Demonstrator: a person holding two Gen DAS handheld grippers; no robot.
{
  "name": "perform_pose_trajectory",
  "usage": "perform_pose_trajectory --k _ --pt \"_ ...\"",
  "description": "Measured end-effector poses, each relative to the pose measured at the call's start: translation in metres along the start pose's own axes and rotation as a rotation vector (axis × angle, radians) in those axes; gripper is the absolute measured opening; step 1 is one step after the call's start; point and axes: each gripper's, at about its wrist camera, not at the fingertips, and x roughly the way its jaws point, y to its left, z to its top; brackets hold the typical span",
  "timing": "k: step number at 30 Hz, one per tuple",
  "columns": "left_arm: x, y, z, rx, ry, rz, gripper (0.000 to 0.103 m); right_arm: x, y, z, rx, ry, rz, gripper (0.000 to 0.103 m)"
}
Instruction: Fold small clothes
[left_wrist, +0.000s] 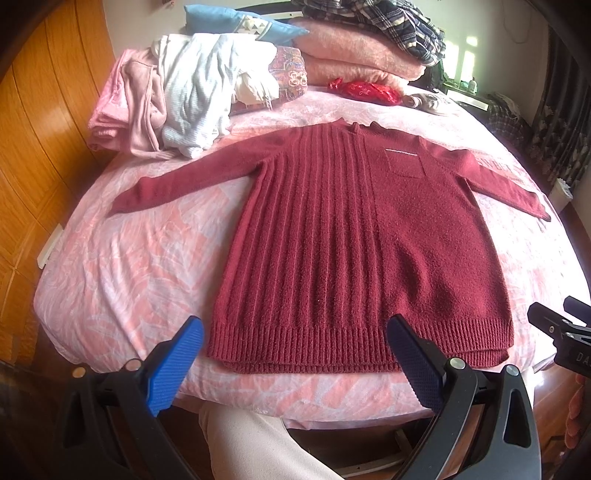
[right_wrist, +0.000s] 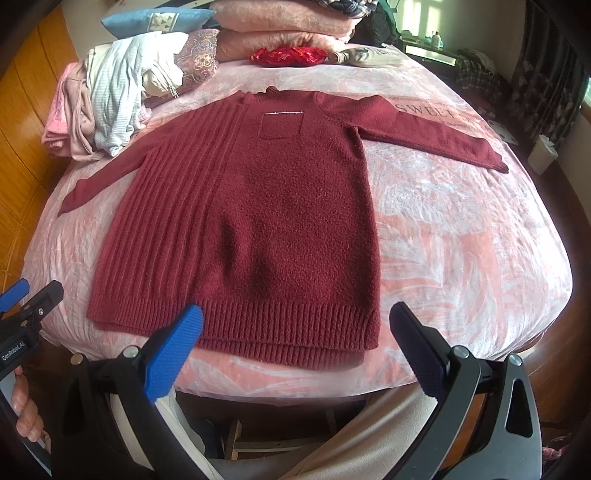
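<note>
While the maroon sweater (left_wrist: 354, 236) lies flat on the bed (left_wrist: 122, 266), both grippers' fingers (left_wrist: 173, 365) (right_wrist: 171, 354) gape wide, empty.

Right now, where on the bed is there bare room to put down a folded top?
Bare pink bedspread lies right of the dark red knitted sweater, below its outstretched right sleeve. A smaller patch lies left of the sweater, under the left sleeve. The far-left corner is crowded by the heap of pale clothes and stacked pink blankets.
</note>
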Motion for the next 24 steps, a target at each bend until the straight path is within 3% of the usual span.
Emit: perform_pose_trajectory --k 5,10,24 --pt "-0.0023 0.0006 0.0017 -0.001 -0.004 0.003 0.099 -0.0017 -0.003 -0.0007 -0.006 -0.017 -0.026 0.1" --pt "-0.0026 0.0007 0.0029 -0.003 -0.003 0.005 0.099 -0.0067 -0.0034 -0.0002 -0.007 -0.038 0.022 0.1" --pt "-0.0023 0.0005 0.0029 -0.001 -0.004 0.005 0.099 -0.0063 -0.003 0.0009 -0.001 -0.04 0.021 0.1"
